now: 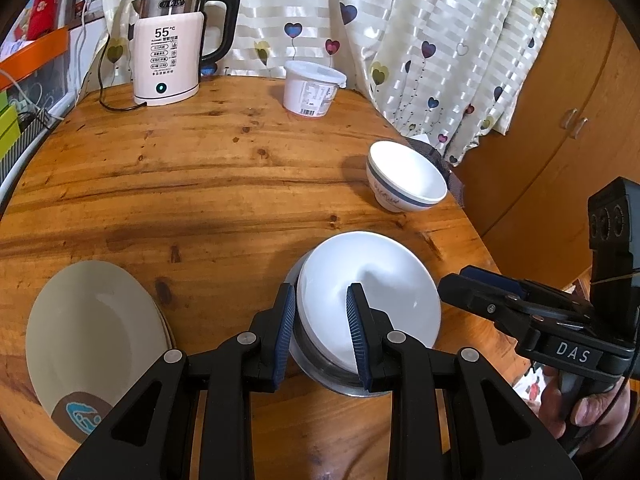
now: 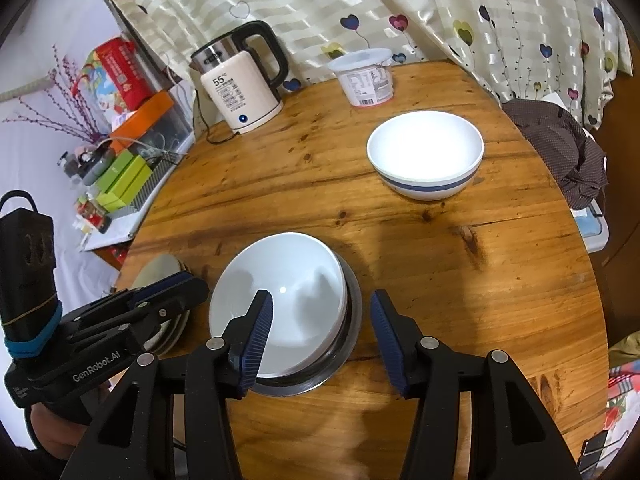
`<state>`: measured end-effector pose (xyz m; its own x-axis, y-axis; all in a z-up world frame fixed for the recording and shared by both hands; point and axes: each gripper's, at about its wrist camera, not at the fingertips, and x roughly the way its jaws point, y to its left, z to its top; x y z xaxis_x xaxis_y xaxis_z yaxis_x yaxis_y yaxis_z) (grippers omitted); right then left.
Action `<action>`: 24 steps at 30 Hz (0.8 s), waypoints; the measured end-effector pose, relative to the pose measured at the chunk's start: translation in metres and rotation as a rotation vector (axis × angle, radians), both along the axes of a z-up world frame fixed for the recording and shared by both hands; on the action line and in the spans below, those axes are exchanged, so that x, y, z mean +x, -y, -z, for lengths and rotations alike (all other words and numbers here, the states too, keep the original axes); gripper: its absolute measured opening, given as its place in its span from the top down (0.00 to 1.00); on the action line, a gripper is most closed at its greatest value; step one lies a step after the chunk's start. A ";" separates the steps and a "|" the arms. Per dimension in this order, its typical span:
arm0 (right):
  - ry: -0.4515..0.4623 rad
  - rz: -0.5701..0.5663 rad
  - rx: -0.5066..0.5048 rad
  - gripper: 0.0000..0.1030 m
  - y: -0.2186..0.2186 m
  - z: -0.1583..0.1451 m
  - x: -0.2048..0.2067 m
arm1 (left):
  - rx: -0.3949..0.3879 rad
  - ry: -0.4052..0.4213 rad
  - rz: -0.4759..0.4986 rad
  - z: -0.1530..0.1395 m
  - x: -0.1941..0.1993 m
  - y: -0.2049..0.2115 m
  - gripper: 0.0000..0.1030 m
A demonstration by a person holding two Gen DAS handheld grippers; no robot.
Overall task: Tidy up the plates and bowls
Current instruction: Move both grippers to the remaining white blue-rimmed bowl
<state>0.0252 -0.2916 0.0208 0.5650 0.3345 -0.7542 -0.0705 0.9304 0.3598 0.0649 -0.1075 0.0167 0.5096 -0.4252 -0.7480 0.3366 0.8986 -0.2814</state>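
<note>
Your left gripper [image 1: 322,336] straddles the near-left rim of the white bowl [image 1: 368,292], one pad outside the wall and one inside; whether the pads actually press the rim cannot be told. Your right gripper [image 2: 322,340] hangs with its jaws apart, the left pad over the bowl's interior, the right pad clear of it. The white bowl sits nested in a steel bowl [image 2: 352,344] near the front edge of the wooden table [image 1: 200,184]. Expect glazed ceramic: rigid, fairly heavy, slippery and liable to chip, so pinch the rim wall squarely and lift straight up, lest the steel bowl follow. A blue-banded bowl [image 2: 426,156] stands well apart toward the right edge. A stack of cream plates [image 1: 96,340] lies at the front-left edge, just beside the left gripper's frame. A kettle [image 1: 168,44] with its cord and a lidded plastic tub [image 1: 312,88] occupy the far edge, clear of the work. A dark cloth [image 2: 560,152] hangs off the right edge beyond the banded bowl.
</note>
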 end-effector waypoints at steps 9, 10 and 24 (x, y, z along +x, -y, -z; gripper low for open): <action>-0.003 0.016 -0.008 0.50 0.006 -0.002 0.003 | 0.002 0.005 0.009 -0.002 0.005 0.002 0.73; -0.003 0.018 -0.009 0.50 0.006 -0.003 0.004 | 0.002 0.005 0.011 -0.003 0.006 0.002 0.73; 0.007 0.044 -0.034 0.50 0.010 -0.009 0.007 | -0.008 0.015 0.042 -0.010 0.017 0.009 0.73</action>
